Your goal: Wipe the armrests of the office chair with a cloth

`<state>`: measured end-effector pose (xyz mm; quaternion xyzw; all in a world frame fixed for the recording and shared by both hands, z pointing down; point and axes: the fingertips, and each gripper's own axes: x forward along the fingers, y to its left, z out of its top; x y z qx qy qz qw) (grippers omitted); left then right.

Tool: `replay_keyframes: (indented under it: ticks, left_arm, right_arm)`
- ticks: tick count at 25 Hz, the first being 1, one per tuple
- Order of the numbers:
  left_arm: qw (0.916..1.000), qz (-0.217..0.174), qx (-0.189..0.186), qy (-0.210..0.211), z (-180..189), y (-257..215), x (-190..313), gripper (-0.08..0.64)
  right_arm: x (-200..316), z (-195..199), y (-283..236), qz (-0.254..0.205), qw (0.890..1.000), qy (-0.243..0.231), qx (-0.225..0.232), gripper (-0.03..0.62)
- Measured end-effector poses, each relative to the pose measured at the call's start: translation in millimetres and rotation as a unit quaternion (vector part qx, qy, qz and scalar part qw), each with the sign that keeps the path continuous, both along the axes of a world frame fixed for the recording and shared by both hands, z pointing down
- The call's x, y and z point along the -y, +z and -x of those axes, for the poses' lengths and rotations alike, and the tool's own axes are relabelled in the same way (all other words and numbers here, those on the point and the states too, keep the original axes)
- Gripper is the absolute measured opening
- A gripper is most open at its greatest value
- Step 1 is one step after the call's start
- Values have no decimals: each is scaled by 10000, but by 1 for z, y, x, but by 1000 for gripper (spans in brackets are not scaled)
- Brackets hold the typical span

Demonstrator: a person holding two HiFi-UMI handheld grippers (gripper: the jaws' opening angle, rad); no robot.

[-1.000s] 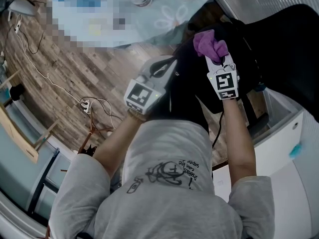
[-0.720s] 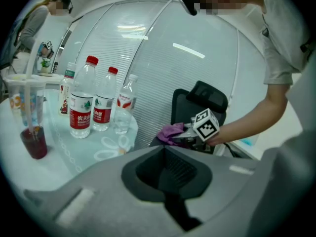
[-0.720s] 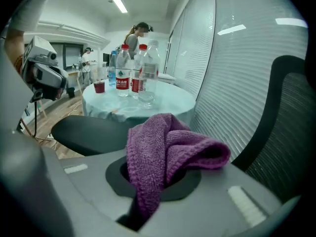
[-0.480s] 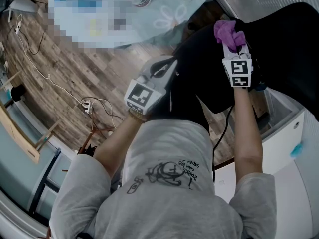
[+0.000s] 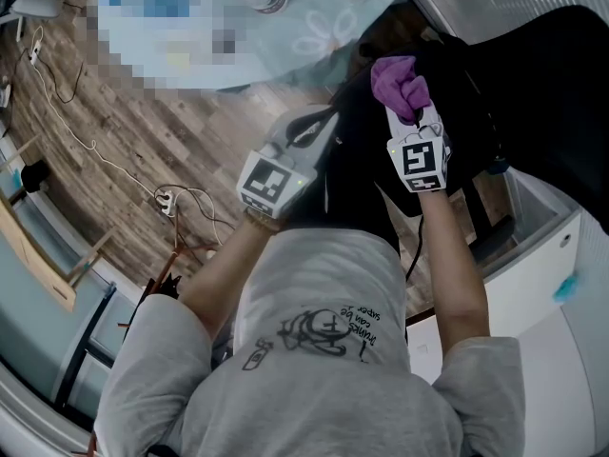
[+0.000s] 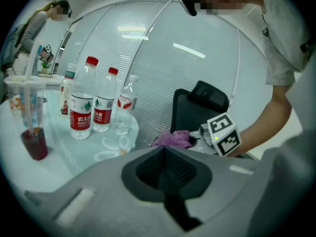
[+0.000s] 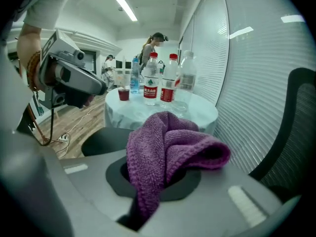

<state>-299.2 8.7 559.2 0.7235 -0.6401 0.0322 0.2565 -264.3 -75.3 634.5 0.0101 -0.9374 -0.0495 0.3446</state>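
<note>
A purple cloth [image 5: 400,82] is bunched in my right gripper [image 5: 411,114], which is shut on it and held over the black office chair [image 5: 552,74], close to the dark edge beside its backrest. Whether the cloth touches the chair is hidden. In the right gripper view the cloth [image 7: 165,149] spills out of the right gripper [image 7: 153,184], with a dark flat pad [image 7: 101,139] below and the mesh backrest [image 7: 296,127] at right. My left gripper [image 5: 319,127] hovers left of the chair, shut with nothing in it. In the left gripper view the left gripper [image 6: 170,169] faces the cloth [image 6: 173,138].
A round pale table [image 5: 314,46] stands beyond the chair with water bottles [image 6: 83,105] and a plastic cup [image 6: 29,117] of red drink. Cables and a power strip [image 5: 164,201] lie on the wood floor at left. A white cabinet [image 5: 533,284] is at right.
My right gripper with the cloth swung right and farther over the chair, then came back left and nearer, close to where it began. The left gripper has stayed put.
</note>
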Motion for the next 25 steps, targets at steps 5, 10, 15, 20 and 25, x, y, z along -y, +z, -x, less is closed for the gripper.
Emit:
replay_keyframes:
  ticks: [5, 10, 15, 20, 25]
  left_arm:
    - [10000, 10, -23, 8, -1, 1, -2, 0]
    - [10000, 25, -13, 32, -1, 4, -4, 0]
    - [10000, -24, 29, 34, -1, -3, -4, 0]
    - [9998, -166, 93, 62, 2, -23, 0, 0]
    - [9990, -388, 185, 82, 2, -59, 5, 0]
  right_arm:
    - [-57, 2, -3, 185, 9989, -432, 79, 34]
    - [-91, 2, -4, 250, 9964, -795, 134, 34]
    - [-85, 3, -9, 499, 9967, -627, 127, 35]
    - [-77, 9, -44, 546, 9968, -395, 424, 34]
    - [-73, 15, -92, 580, 9954, -225, 733, 34]
